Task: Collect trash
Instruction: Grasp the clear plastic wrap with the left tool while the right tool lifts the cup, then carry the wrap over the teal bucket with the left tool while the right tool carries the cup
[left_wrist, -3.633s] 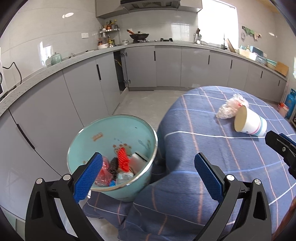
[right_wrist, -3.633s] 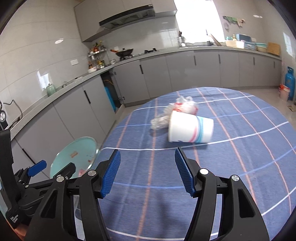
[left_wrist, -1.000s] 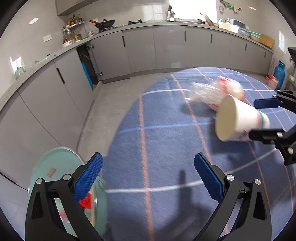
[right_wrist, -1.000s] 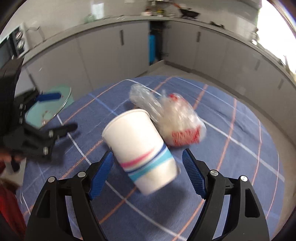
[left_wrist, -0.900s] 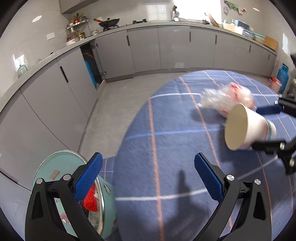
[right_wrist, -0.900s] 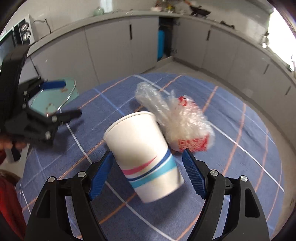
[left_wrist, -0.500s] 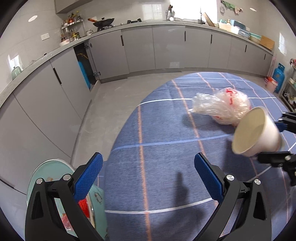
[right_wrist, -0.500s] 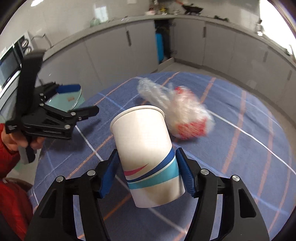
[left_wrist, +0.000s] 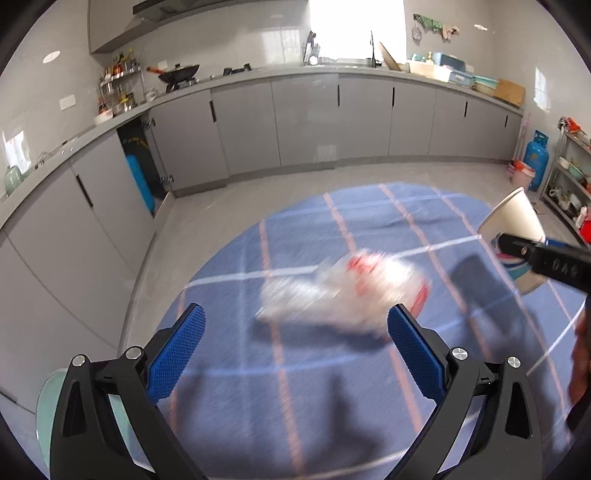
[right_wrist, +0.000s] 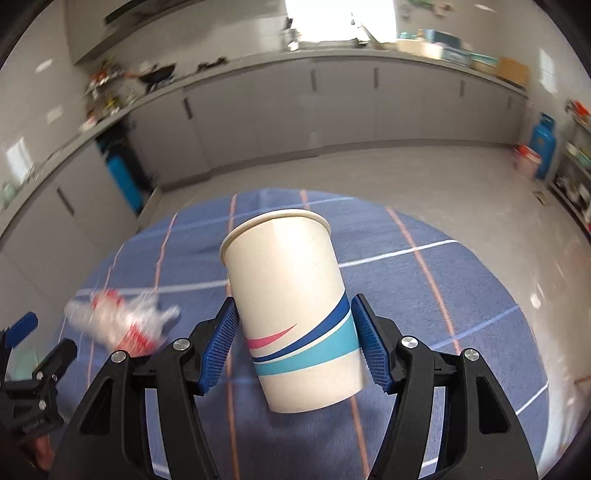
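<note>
A white paper cup (right_wrist: 291, 295) with blue, teal and pink stripes hangs rim-up above the blue checked tablecloth (right_wrist: 461, 295), and my right gripper (right_wrist: 294, 306) is shut on its lower half. The same cup (left_wrist: 511, 218) shows at the right edge of the left wrist view, with one black finger (left_wrist: 535, 258) across it. A crumpled clear plastic bag with red print (left_wrist: 343, 291) lies on the cloth just ahead of my left gripper (left_wrist: 295, 314), which is open and holds nothing. The bag (right_wrist: 118, 325) is blurred in both views.
The rim of a teal trash bin (left_wrist: 46, 406) peeks in at the lower left, off the table's edge. Grey kitchen cabinets (left_wrist: 295, 122) run along the walls beyond a stretch of floor. A blue gas cylinder (left_wrist: 535, 155) and a shelf stand at the far right.
My right gripper has closed on the paper cup, raised it off the cloth and rolled it rim-up. My left gripper has moved from the bin towards the plastic bag.
</note>
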